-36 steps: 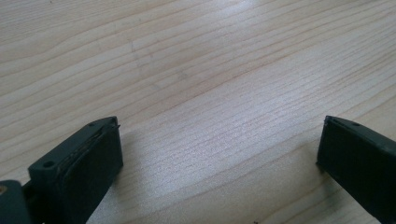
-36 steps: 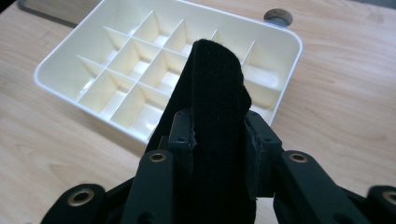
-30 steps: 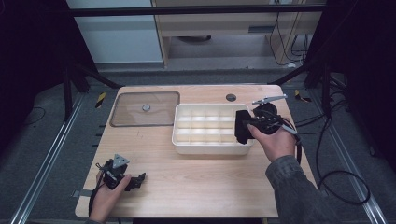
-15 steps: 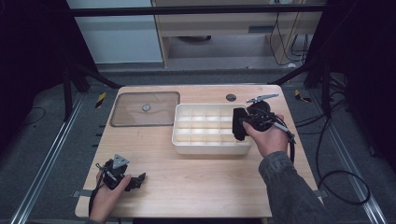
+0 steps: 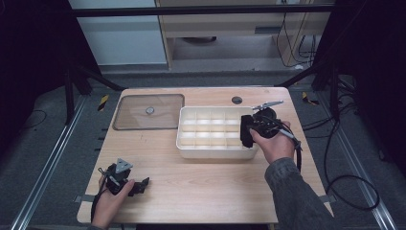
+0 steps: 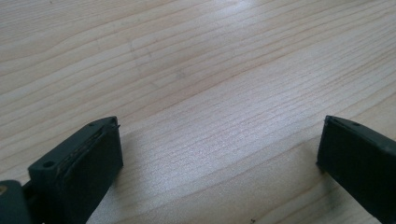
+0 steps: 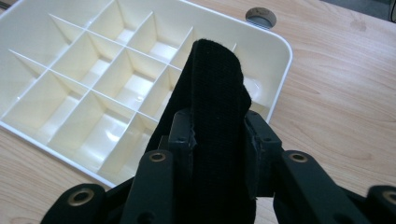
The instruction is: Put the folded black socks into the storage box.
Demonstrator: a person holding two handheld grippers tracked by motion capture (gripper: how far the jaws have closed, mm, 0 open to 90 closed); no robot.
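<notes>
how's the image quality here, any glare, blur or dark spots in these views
High view: soft and slightly blurry, surroundings very dark, the table evenly lit. Left gripper view: pale glare on the wood, near jaws blurred. Right gripper view: the black folded cloth shows little detail; small glints in the white divided tray.

A clear lid with a small round knob lies flat at the far left of the wooden table. A round grommet hole sits near the far edge, right of centre. Black cables trail over the grey floor at the right.
</notes>
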